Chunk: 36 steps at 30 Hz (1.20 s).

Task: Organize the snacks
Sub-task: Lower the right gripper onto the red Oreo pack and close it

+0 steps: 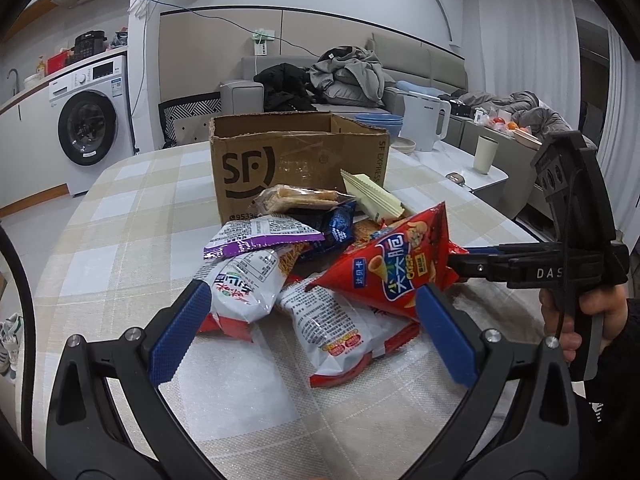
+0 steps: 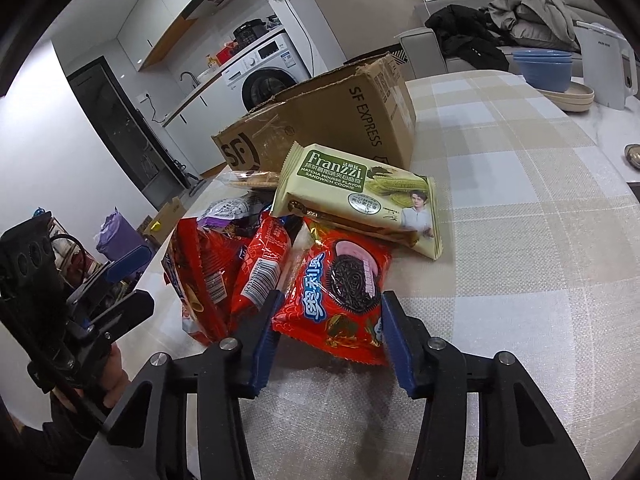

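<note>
A pile of snack packs lies on the checked tablecloth in front of an open SF cardboard box [image 1: 296,160], also in the right wrist view [image 2: 340,120]. My left gripper [image 1: 308,316] is open and empty, its fingers on either side of white and red packs [image 1: 320,320]. My right gripper [image 2: 328,332] has its blue pads either side of a red Oreo pack [image 2: 340,292], touching its edges; it looks partly closed around it. In the left wrist view the right gripper [image 1: 460,264] reaches in from the right behind a red cone-crisp bag [image 1: 392,268]. A green Franzzi cookie pack [image 2: 360,196] lies on top.
A white kettle [image 1: 424,120], blue bowls [image 1: 380,122] and a cup [image 1: 485,153] stand behind the box to the right. A washing machine [image 1: 88,120] is at the left and a sofa with clothes [image 1: 344,76] is behind. The table edge [image 1: 496,208] runs at the right.
</note>
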{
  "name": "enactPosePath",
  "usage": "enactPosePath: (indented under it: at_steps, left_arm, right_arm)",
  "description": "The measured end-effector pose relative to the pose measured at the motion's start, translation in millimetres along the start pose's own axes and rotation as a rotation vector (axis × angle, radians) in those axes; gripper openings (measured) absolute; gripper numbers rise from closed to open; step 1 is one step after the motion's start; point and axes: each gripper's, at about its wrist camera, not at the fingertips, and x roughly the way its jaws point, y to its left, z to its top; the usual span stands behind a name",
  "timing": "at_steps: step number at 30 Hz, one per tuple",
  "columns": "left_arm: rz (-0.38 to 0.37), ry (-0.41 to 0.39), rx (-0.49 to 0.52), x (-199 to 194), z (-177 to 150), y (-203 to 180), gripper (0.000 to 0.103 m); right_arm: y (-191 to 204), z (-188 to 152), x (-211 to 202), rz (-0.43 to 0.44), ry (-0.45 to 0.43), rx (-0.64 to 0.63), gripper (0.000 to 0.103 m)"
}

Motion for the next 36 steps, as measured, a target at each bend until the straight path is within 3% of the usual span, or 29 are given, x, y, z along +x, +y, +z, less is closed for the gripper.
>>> enactPosePath:
  at_steps: [4, 14, 16, 21, 36]
  left_arm:
    - [-0.02, 0.011, -0.001, 2, 0, -4, 0.102]
    - [-0.037, 0.012, 0.023, 8, 6, -19, 0.102]
    - [-0.038, 0.012, 0.023, 10, 8, -20, 0.102]
    - [-0.039, 0.018, 0.028, 11, 8, -23, 0.102]
    - [-0.022, 0.068, 0.062, 26, 13, -46, 0.102]
  right_arm:
    - [-6, -1, -3, 0.007, 0.001, 0.017, 0.04]
    - [-8, 3, 0, -0.038, 0.002, 0.044, 0.044]
    - [-7, 3, 0, -0.047, -0.004, 0.038, 0.034]
    - [-8, 2, -9, -0.06, -0.049, 0.033, 0.024]
    - [-3, 0, -23, -0.024, -0.09, 0.021, 0.023]
